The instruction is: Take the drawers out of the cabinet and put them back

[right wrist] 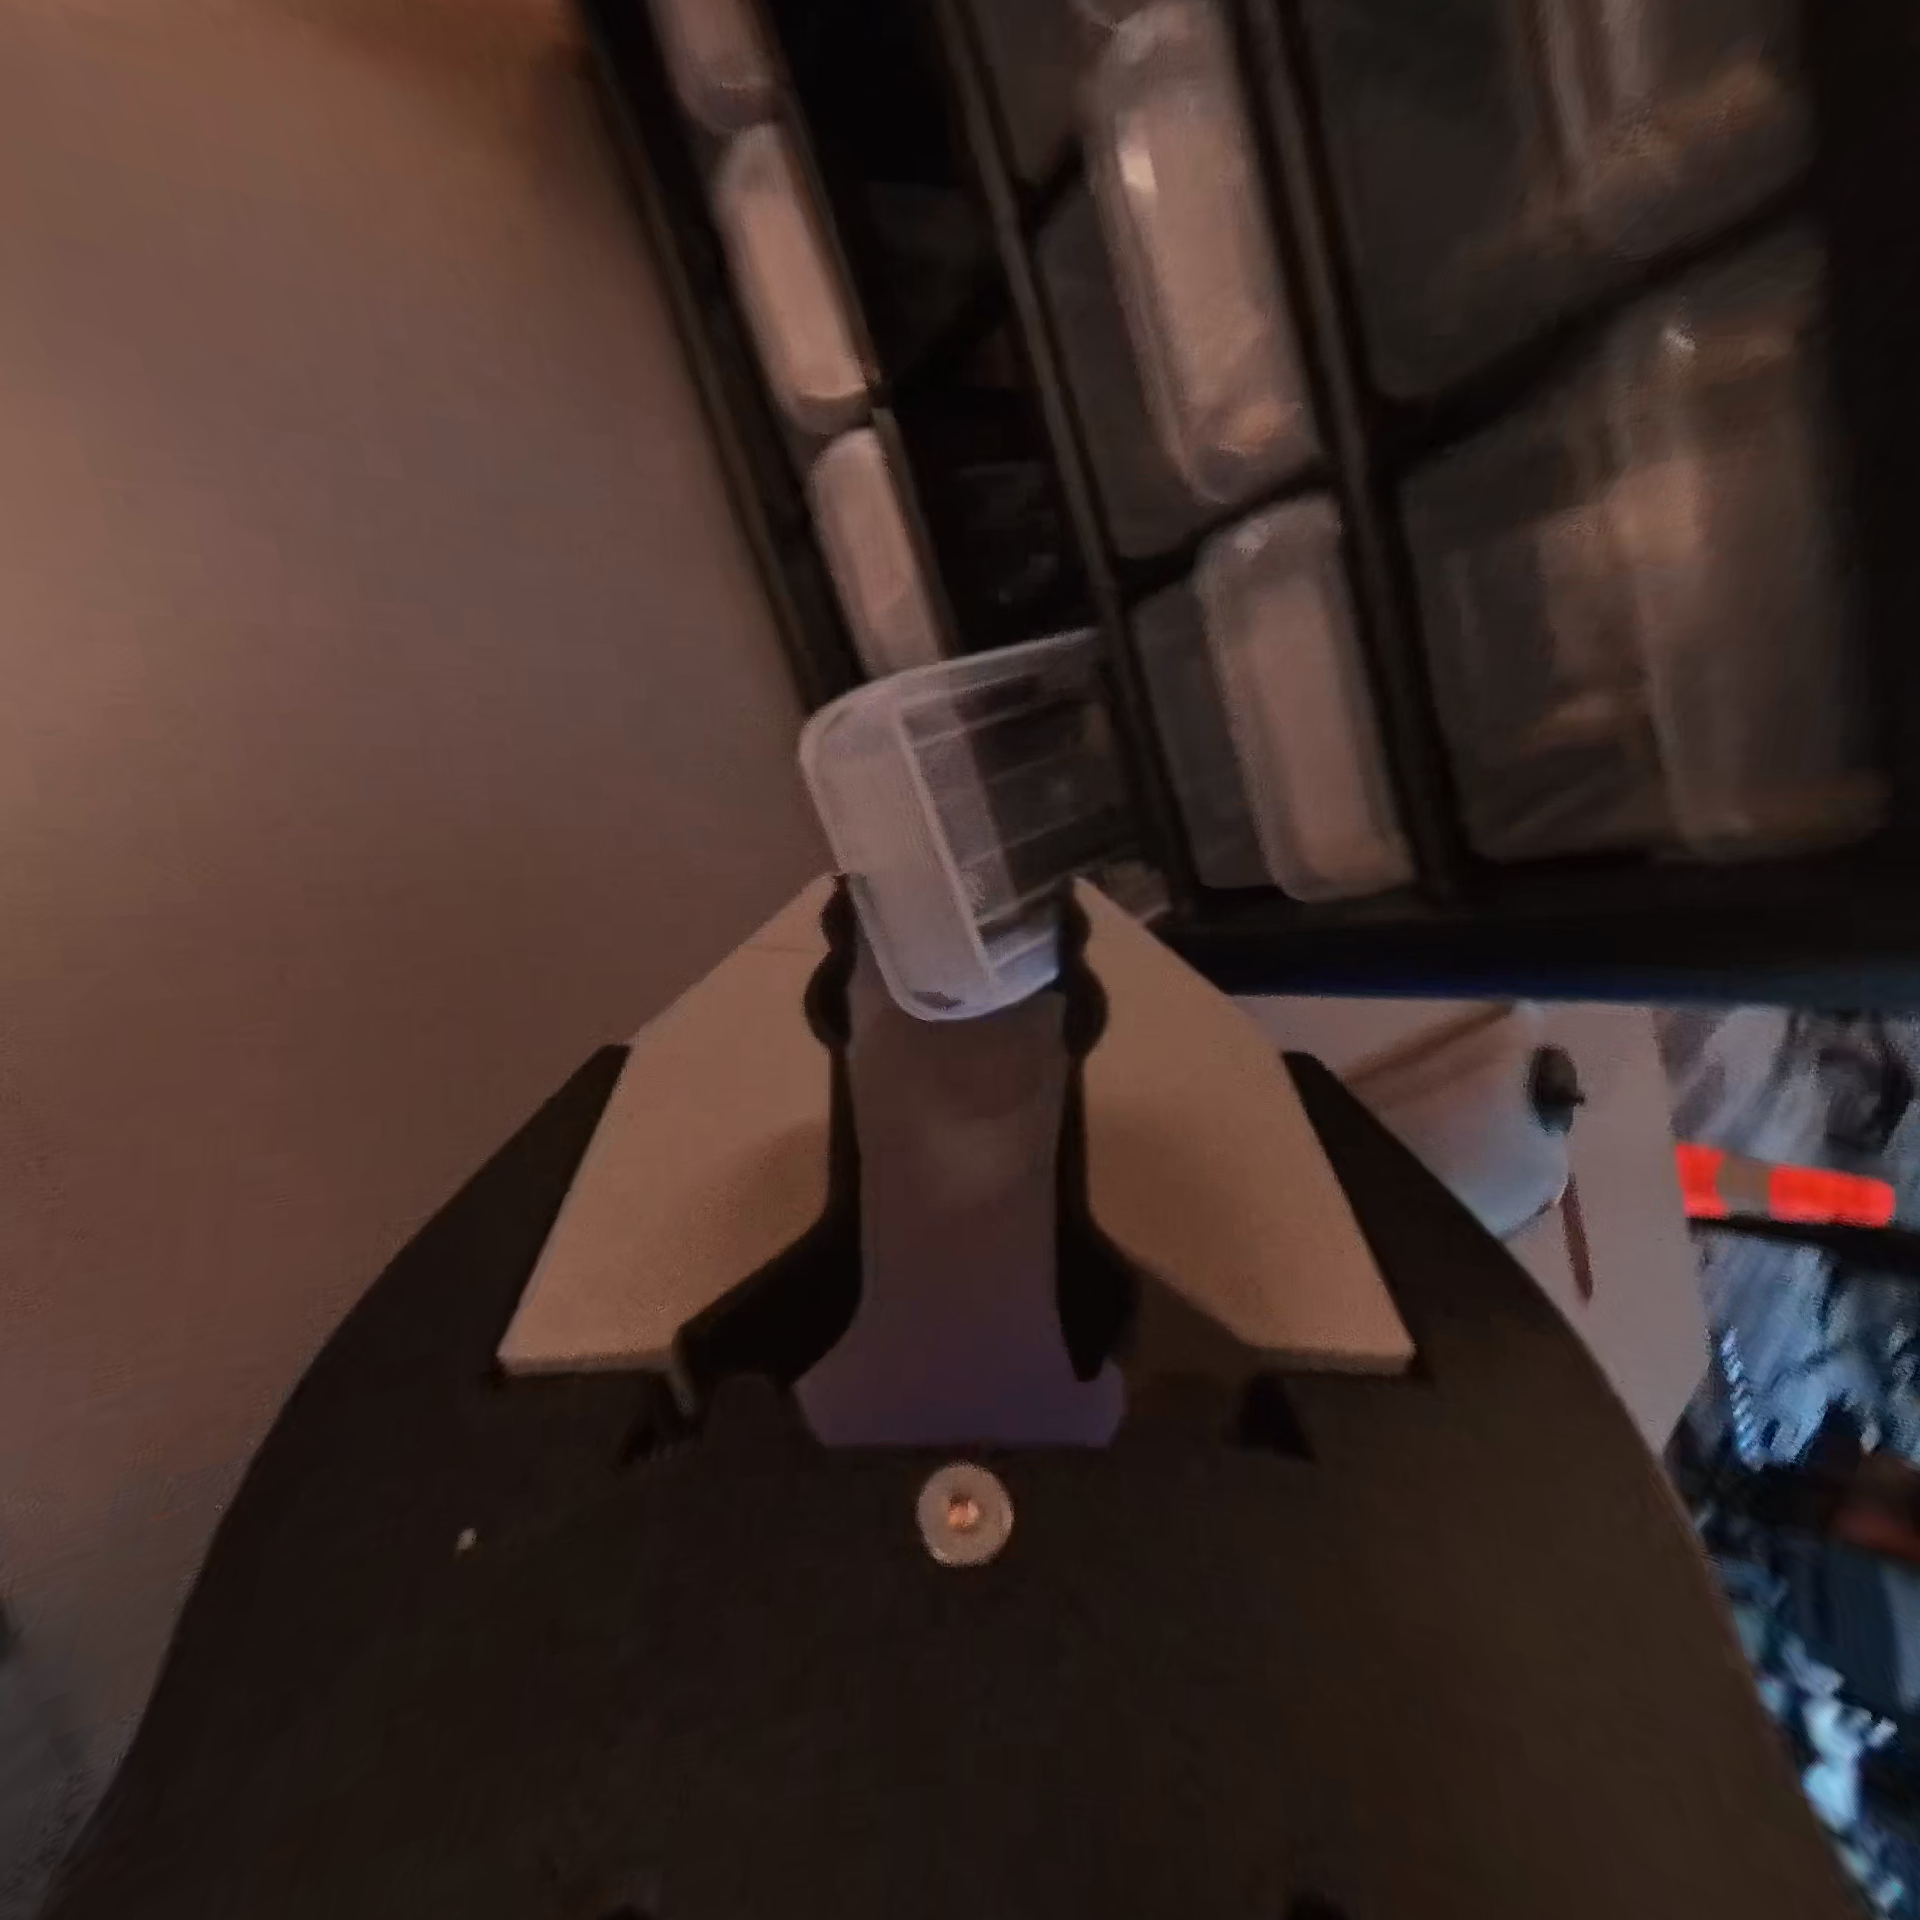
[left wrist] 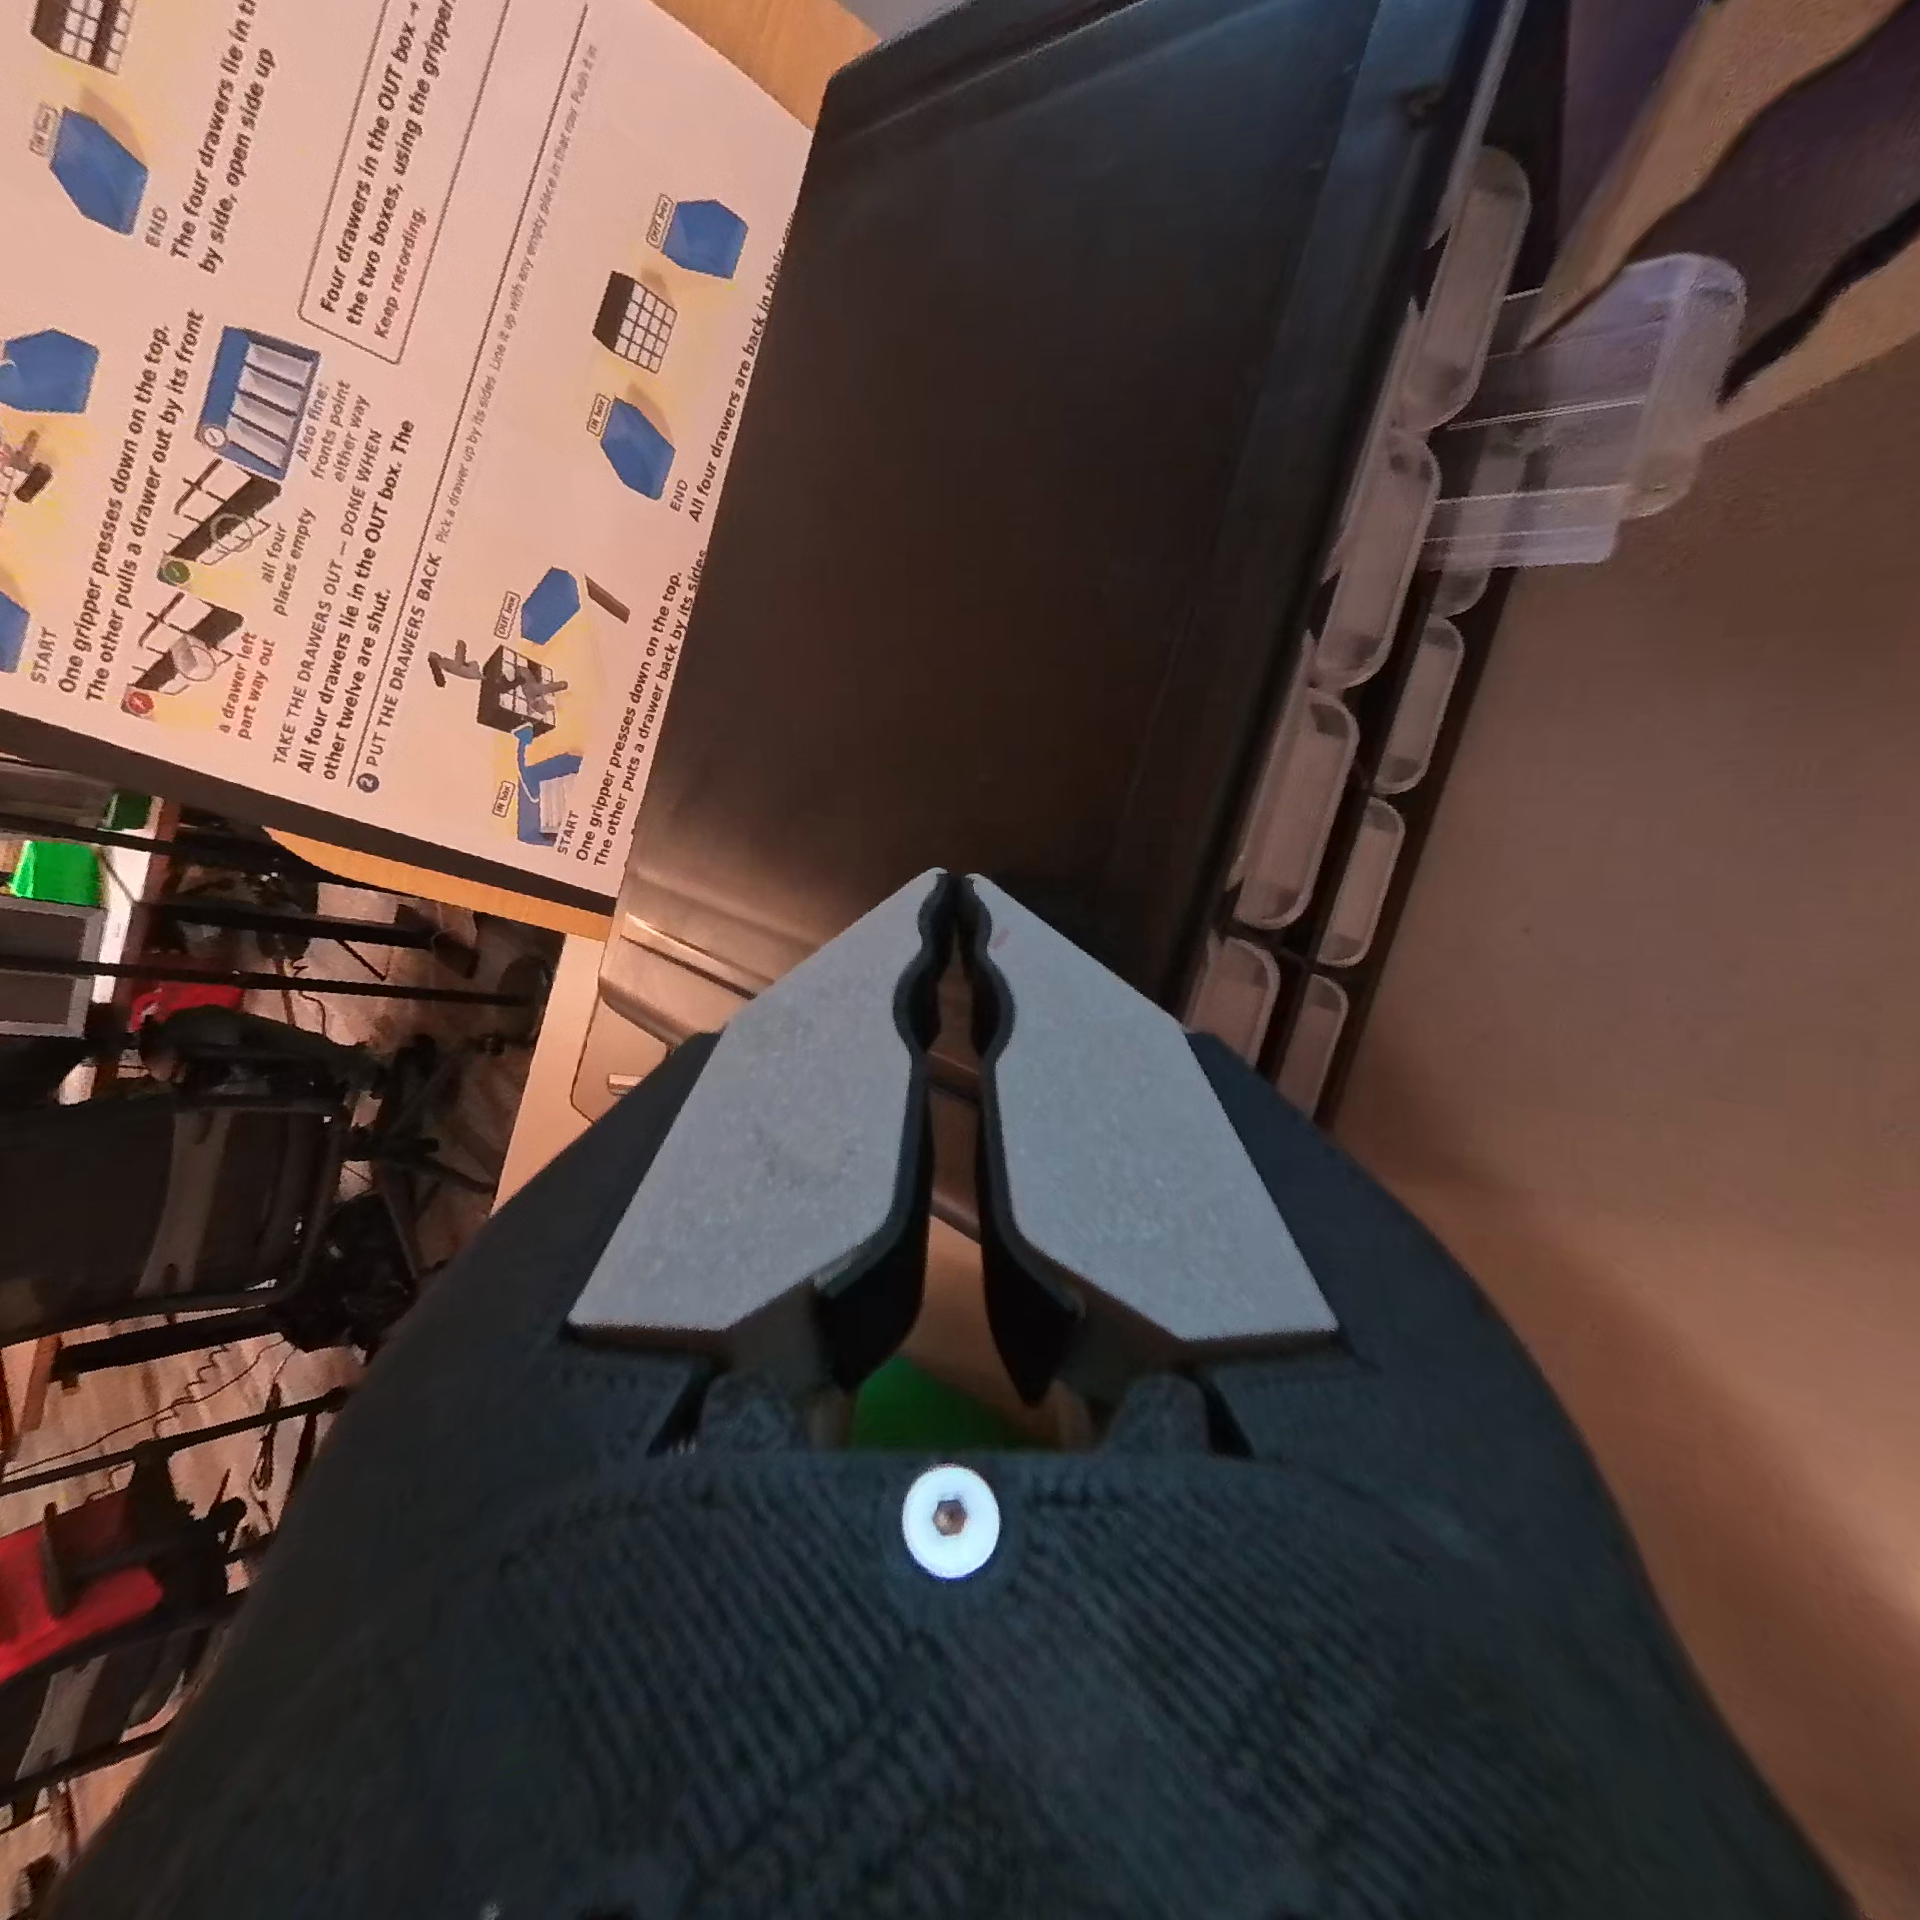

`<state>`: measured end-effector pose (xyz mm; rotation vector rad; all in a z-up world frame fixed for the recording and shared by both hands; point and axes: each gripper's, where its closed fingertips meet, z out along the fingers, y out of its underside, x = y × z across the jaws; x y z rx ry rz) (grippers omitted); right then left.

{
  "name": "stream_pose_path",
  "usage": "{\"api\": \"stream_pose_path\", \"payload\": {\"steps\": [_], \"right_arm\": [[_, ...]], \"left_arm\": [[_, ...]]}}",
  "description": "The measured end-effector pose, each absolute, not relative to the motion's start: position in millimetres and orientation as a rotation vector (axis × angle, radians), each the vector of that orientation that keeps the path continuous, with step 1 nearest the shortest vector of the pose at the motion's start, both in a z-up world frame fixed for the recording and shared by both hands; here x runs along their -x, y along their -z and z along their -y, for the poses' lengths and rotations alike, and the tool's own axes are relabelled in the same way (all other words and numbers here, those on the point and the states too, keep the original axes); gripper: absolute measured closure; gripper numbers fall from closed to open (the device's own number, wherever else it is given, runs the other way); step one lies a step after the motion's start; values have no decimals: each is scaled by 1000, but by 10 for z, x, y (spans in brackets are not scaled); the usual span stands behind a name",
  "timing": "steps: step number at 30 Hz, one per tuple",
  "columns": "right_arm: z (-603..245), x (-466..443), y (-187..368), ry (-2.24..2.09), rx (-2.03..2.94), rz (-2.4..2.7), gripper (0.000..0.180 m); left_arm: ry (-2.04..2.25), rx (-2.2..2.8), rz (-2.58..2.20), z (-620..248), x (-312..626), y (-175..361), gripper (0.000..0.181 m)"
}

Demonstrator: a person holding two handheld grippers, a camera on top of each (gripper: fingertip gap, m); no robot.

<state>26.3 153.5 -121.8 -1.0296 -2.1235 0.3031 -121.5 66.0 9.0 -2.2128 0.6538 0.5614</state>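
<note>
Removal step: right gripper (right wrist: 956,925) clamps the clear drawer (right wrist: 956,821), part-way out of the cabinet (left wrist: 997,499). Left gripper (left wrist: 956,883), jaws together, bears on the cabinet top. Next, judged: a straight pull clear.

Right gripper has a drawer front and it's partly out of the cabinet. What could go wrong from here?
1. The right gripper holds the clear drawer only by its front lip, at the fingertips; it may slip free.
2. The drawer looks skewed to its slot, so it might bind in the cabinet.
3. The left gripper, shut, rests near the rear edge of the cabinet top; a hard pull could tilt the cabinet forward.
</note>
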Motion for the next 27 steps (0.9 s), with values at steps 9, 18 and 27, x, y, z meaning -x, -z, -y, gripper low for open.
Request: {"api": "stream_pose_path", "payload": {"steps": [9, 18, 27], "right_arm": [[-1293, -401, 1017, -506, 973, 2070, 154], [-1216, -416, 1186, -633, 1057, 2168, 180], [-1582, -54, 1391, -487, 1219, 1923, 180]], "left_arm": [[-509, 2245, -627, -658, 1215, -88, 181], [-515, 2213, -628, -657, 1216, -94, 181], [-383, 2127, -612, -235, 1281, -151, 181]]}}
